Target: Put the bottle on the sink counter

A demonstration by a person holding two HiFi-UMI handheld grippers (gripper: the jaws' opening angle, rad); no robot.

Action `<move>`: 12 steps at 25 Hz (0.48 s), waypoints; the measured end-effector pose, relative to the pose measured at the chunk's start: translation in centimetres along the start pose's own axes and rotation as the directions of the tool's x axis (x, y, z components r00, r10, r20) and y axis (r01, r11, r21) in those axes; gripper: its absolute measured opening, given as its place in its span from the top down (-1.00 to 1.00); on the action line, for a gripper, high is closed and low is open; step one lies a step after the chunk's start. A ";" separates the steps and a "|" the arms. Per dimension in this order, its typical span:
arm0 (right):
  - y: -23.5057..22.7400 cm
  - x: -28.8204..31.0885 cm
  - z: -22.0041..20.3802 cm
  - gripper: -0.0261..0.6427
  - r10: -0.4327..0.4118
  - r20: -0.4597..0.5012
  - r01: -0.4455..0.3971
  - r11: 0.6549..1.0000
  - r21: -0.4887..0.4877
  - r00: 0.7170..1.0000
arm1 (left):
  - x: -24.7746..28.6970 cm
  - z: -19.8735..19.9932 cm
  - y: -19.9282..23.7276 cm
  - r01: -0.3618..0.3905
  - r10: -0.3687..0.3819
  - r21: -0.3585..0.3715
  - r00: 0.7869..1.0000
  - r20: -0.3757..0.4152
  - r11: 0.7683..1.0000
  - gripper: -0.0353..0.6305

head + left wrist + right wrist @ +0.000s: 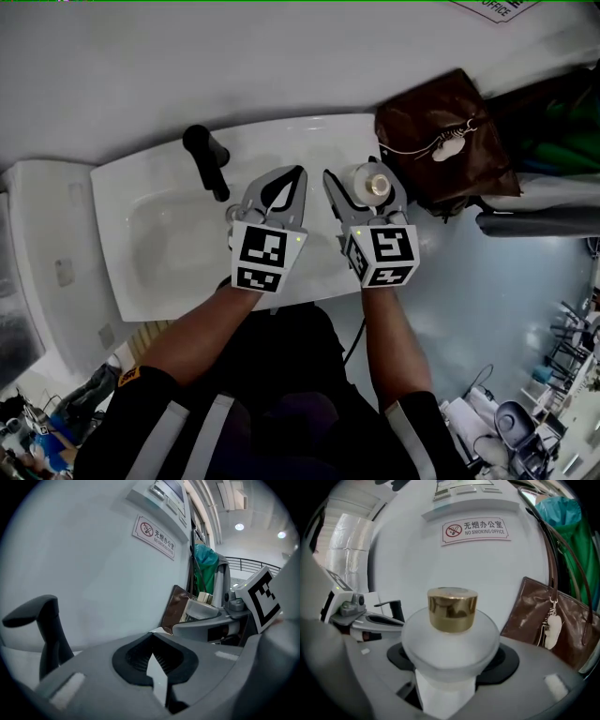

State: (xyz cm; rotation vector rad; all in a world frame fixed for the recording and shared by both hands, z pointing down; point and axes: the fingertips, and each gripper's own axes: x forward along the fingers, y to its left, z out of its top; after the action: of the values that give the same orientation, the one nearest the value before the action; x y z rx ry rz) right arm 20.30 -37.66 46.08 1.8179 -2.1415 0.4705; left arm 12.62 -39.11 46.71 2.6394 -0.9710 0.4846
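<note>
The right gripper (364, 199) pinches the bottle (372, 184) between its fingers, upright (gold cap on top), over the right end of the sink (169, 272). Bare worktop (352, 129) lies just beyond, towards the back edge. The left gripper (292, 180) hovers alongside, fingers pressed together, empty

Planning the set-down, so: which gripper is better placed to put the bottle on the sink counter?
Right. The right gripper is already closed on the frosted, gold-capped bottle, near the right end of the sink counter. The left gripper is shut and empty beside it.
</note>
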 end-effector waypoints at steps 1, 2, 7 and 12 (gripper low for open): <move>-0.4 0.6 -0.1 -0.09 0.002 -0.002 -0.002 1.000 -0.001 1.000 | 0.5 -0.1 0.2 -0.005 0.005 -0.007 1.000 -0.004 1.000 0.90; -0.8 1.1 -0.1 -0.09 0.004 -0.005 -0.004 1.000 -0.003 1.000 | 1.0 -0.2 0.4 -0.011 0.011 -0.012 1.000 -0.008 1.000 0.90; -2.5 3.4 -0.9 -0.09 0.011 -0.023 -0.011 1.000 0.002 1.000 | 3.2 -0.8 1.1 -0.035 0.034 -0.029 0.999 -0.029 0.999 0.90; -2.9 5.2 -1.4 -0.09 0.028 -0.044 -0.028 1.000 -0.010 0.999 | 4.8 -1.4 1.8 -0.055 0.053 -0.040 0.998 -0.045 0.998 0.90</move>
State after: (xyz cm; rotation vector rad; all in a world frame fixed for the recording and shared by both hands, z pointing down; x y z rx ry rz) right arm 22.33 -42.16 49.74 1.7576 -2.1385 0.5001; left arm 14.56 -42.58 50.19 2.5614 -1.0297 0.5264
